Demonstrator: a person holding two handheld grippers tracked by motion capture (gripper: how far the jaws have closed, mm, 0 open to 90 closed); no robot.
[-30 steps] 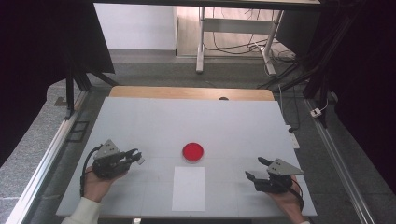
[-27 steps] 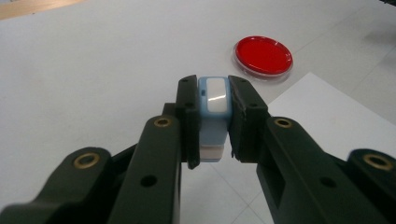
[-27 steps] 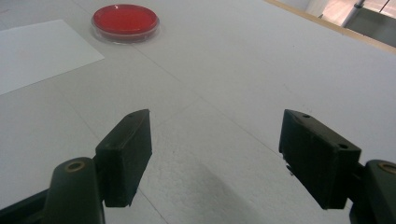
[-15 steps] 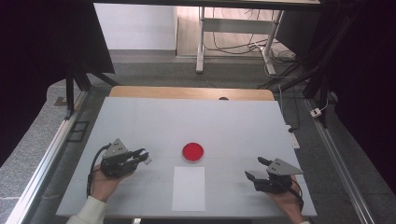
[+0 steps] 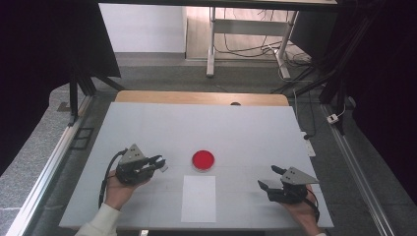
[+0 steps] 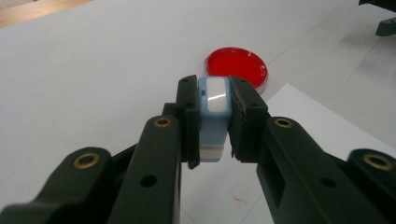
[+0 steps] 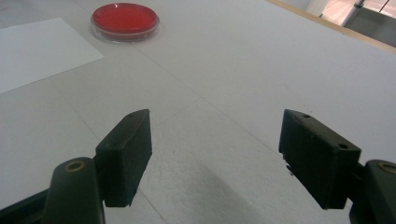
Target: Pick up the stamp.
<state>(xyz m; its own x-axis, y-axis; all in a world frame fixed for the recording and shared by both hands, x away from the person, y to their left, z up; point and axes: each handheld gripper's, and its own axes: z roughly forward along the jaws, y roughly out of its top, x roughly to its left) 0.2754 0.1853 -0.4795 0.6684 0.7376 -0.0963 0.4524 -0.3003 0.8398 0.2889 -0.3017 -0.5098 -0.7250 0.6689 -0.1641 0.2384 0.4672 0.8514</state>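
The left gripper point(image 6: 214, 122) pinches a small blue and white block point(image 6: 214, 112) tight between its two black jaws, above the white table point(image 5: 147, 128). Its lower end is hidden behind the jaws. Just past it sits a red dish point(image 6: 237, 65) beside a white paper sheet point(image 5: 198, 197). The right gripper point(image 7: 215, 154) has its jaws spread wide with nothing between them.

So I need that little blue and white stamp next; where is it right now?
The stamp is clamped in the left gripper, on the left in the high view, beside the red dish and above the paper.
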